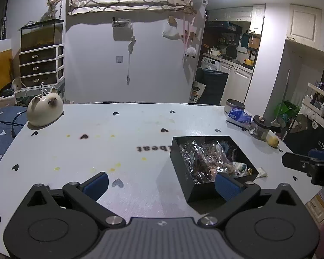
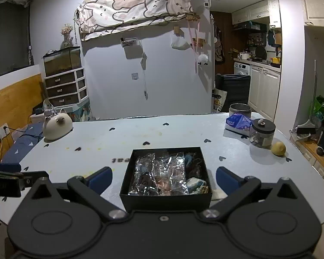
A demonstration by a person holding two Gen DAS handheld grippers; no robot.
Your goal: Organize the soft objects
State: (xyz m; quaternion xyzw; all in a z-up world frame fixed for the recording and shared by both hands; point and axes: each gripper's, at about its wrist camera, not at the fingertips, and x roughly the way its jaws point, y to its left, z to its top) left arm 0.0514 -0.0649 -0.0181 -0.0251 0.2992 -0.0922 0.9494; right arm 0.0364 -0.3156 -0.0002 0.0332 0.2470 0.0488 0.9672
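A black open box stands on the white table, filled with clear plastic packets of soft items and a pale blue fabric piece in its near right corner. My right gripper is open wide, its blue pads on either side of the box and clear of its walls. In the left wrist view the box lies to the right, and my left gripper is open over bare table, its right finger in front of the box's near corner. Each gripper shows at the edge of the other's view.
A cat-shaped ceramic pot sits at the far left corner. At the far right stand a metal tin, a tissue pack, a black-lidded glass jar and a lemon. A small pale scrap lies beside the box.
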